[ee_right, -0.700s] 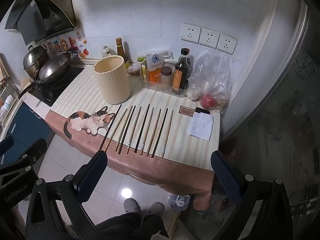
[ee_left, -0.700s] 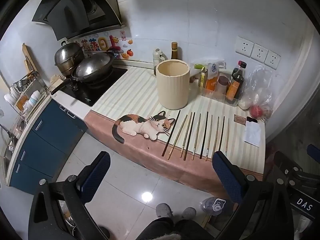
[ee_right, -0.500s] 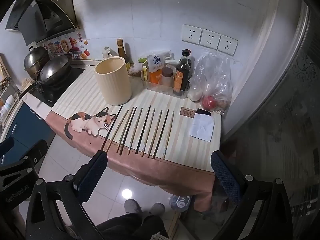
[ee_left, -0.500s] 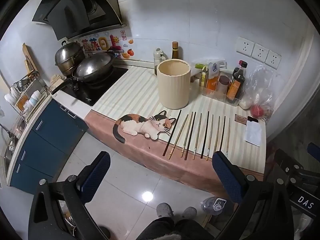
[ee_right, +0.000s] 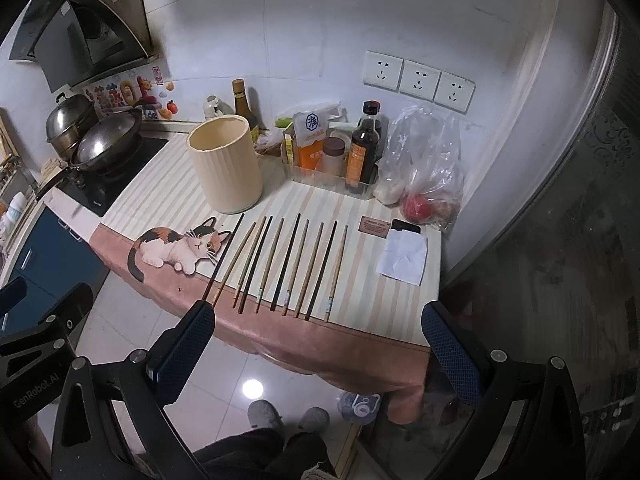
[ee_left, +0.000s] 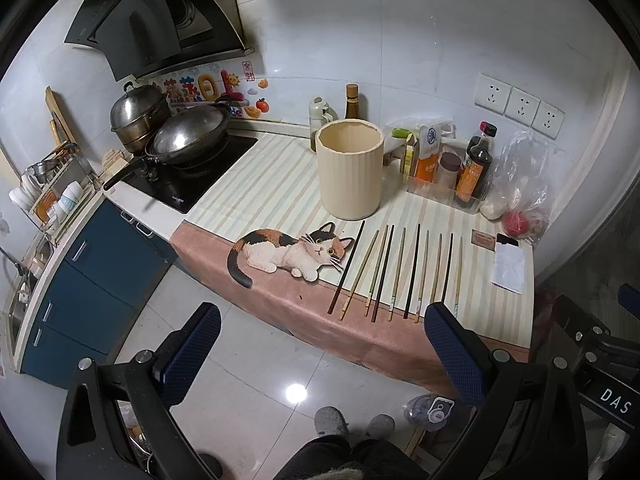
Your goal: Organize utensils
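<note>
Several chopsticks (ee_left: 400,272), dark and light wood, lie side by side on the striped mat (ee_left: 264,192) near the counter's front edge; they also show in the right wrist view (ee_right: 280,268). A tall cream ribbed holder (ee_left: 350,168) stands upright and empty behind them, also in the right wrist view (ee_right: 226,164). My left gripper (ee_left: 320,356) is open and empty, held in front of and below the counter edge. My right gripper (ee_right: 316,352) is open and empty, also short of the counter. The right gripper's body shows at the lower right of the left wrist view (ee_left: 592,352).
A wok (ee_left: 188,140) and pot sit on the stove at left. Sauce bottles in a clear tray (ee_left: 464,176) and a plastic bag (ee_left: 520,192) stand at the back right. A white paper (ee_left: 509,268) lies at the mat's right. A cat print (ee_left: 288,252) decorates the mat.
Both grippers have drifted slightly towards the counter; the counter appears a little nearer. Nothing on the counter has moved.
</note>
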Action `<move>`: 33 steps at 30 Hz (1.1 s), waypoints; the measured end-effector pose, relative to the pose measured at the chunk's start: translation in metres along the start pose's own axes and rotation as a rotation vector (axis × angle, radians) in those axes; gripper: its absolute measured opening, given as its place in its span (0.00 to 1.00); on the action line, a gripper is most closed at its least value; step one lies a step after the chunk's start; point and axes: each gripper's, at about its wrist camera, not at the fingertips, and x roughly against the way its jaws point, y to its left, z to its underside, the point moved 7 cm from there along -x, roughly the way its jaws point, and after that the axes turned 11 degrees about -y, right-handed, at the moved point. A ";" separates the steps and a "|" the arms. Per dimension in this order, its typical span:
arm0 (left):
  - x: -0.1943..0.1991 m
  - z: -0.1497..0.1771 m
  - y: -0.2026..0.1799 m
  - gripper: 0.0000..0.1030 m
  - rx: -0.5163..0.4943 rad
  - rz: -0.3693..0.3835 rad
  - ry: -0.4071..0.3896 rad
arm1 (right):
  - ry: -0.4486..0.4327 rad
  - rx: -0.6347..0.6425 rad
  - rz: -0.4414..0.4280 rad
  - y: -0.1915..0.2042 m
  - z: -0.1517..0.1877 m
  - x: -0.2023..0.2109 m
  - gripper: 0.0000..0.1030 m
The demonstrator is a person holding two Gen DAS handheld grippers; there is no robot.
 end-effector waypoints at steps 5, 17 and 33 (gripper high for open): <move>0.001 -0.003 -0.002 1.00 -0.001 0.003 0.000 | -0.004 0.000 0.001 -0.002 -0.002 0.002 1.00; 0.001 -0.004 -0.003 1.00 -0.002 0.001 0.001 | -0.004 -0.002 -0.003 -0.002 -0.003 0.003 1.00; 0.005 -0.006 -0.001 1.00 0.002 0.003 -0.009 | -0.008 0.000 -0.003 0.000 -0.003 0.005 1.00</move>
